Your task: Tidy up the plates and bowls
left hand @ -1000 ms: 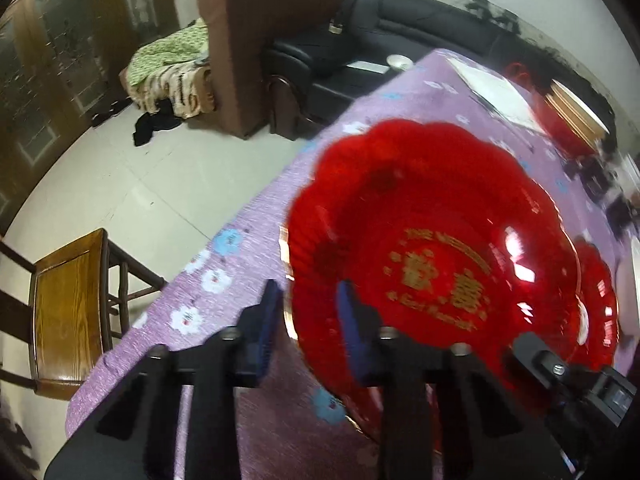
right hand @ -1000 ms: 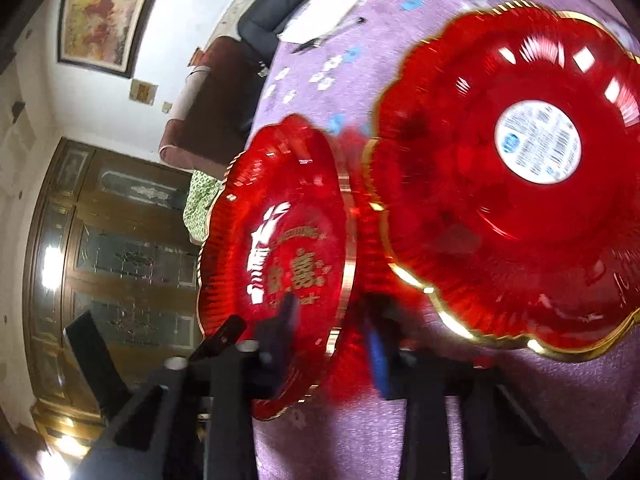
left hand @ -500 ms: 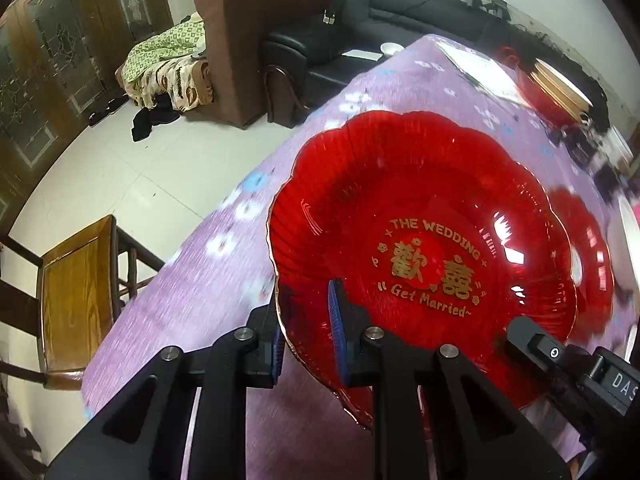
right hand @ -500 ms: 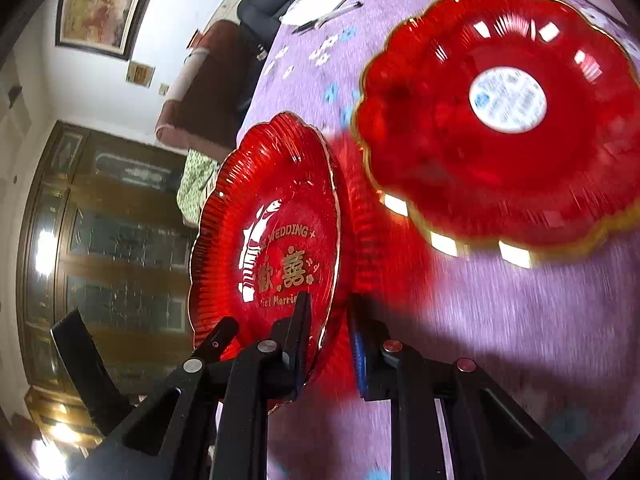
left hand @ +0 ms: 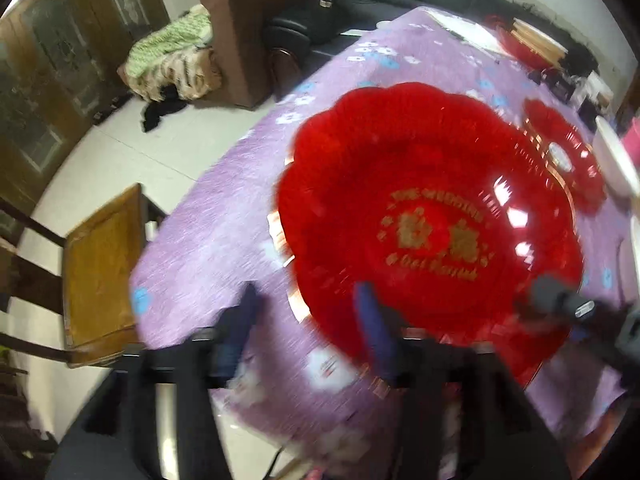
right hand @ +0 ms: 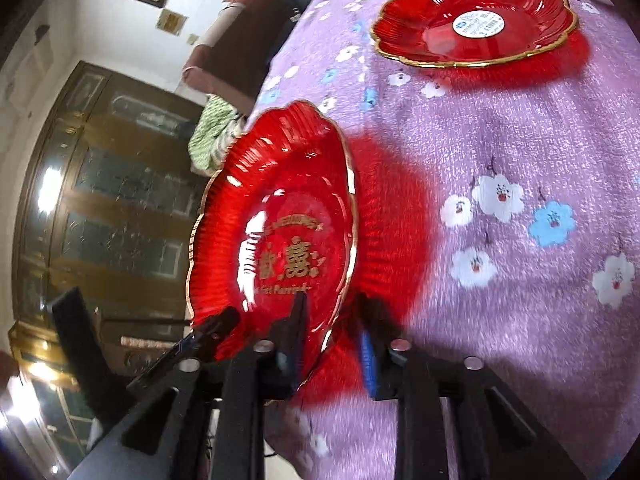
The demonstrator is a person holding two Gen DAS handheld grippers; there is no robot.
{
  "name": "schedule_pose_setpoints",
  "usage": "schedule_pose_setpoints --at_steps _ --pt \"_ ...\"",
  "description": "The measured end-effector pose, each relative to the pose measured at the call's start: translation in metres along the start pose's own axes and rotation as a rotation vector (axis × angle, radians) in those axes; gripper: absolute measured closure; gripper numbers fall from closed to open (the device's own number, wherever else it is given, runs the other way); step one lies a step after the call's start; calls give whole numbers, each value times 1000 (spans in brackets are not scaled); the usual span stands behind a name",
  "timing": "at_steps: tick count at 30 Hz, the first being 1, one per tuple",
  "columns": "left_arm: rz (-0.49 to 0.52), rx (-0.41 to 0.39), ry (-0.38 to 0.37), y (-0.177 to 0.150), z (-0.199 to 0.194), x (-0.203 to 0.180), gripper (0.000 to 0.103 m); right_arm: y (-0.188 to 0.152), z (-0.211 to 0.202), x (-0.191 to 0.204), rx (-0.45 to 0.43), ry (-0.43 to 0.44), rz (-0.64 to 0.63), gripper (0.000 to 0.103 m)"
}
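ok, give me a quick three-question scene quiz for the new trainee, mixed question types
1. True or false: the red plate with gold lettering carries a white barcode sticker.
2. The tablecloth is: A) purple with flowers, B) plain white, C) green checked.
3. How many red plates show in the right wrist view?

Key
1. False. The white barcode sticker sits in the second red plate, farther along the table.
2. A.
3. Two.
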State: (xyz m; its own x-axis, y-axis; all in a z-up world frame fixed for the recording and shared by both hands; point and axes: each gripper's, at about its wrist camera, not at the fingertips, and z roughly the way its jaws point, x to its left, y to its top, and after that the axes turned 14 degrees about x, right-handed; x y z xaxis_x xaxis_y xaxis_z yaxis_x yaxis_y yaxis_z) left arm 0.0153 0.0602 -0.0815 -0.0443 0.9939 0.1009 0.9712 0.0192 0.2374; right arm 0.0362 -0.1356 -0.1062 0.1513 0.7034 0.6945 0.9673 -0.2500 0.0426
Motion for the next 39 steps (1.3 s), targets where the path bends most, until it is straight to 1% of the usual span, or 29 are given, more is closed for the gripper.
schedule_pose_setpoints --at_steps 1,3,4,6,7,8,10,13,14,15,16,18,19,20,21,22,23,24,26,27,29,32,37,39 --pt "2 -33 8 -7 -6 3 35 -3 -7 1 -14 -1 -19 62" --pt "-1 -79 -10 -21 -17 9 35 -8 -25 2 -59 -7 -60 56" --pt "-2 -87 -22 -25 -20 12 34 -11 -36 -1 -88 -18 -72 52" --pt "-2 -103 -57 -36 -32 19 34 -17 -61 -11 -150 -32 -78 51" --pt "-2 -112 -53 -38 -37 21 35 -18 -73 -16 -174 -35 -77 51" --pt "-8 -130 -27 -41 -45 24 35 -18 -89 -23 -207 -43 -72 51" --pt "-13 -164 -19 -40 -59 24 35 -17 -113 -37 -250 -52 -56 51" --pt "18 -230 -89 -27 -93 14 35 -6 -155 -55 -312 -28 -14 51" --pt "46 -243 -138 -15 -106 3 34 0 -165 -58 -320 -20 -4 51" --pt "66 -238 -171 -4 -113 -6 33 9 -175 -61 -323 -9 9 50" --pt "85 -225 -198 7 -118 -15 31 16 -182 -63 -313 1 17 50" --pt "139 -164 -272 46 -123 -47 27 38 -195 -66 -289 26 42 48" --pt "151 -138 -293 60 -123 -57 27 50 -199 -67 -277 28 58 44" --pt "164 -95 -319 85 -119 -77 27 64 -199 -66 -265 32 71 44" --pt "171 -69 -326 101 -116 -89 27 77 -198 -68 -253 32 86 43" --pt "178 -43 -326 116 -110 -102 27 91 -198 -70 -230 6 101 41" --pt "186 -6 -320 135 -100 -118 27 100 -196 -71 -215 -11 108 41" --pt "194 48 -319 153 -87 -134 27 113 -190 -75 -191 -23 127 41" --pt "185 134 -313 174 -63 -153 27 134 -177 -88 -135 -25 176 41" --pt "183 169 -301 184 -48 -164 27 140 -172 -94 -121 -24 191 41" --pt "207 218 -280 187 -29 -177 27 153 -163 -101 -104 -48 208 41" --pt "234 265 -275 192 -8 -194 27 169 -146 -110 -68 -95 228 41" --pt "249 337 -300 197 14 -202 27 175 -125 -116 -36 -158 241 41" --pt "249 356 -318 197 21 -203 27 176 -120 -121 -34 -166 259 41"
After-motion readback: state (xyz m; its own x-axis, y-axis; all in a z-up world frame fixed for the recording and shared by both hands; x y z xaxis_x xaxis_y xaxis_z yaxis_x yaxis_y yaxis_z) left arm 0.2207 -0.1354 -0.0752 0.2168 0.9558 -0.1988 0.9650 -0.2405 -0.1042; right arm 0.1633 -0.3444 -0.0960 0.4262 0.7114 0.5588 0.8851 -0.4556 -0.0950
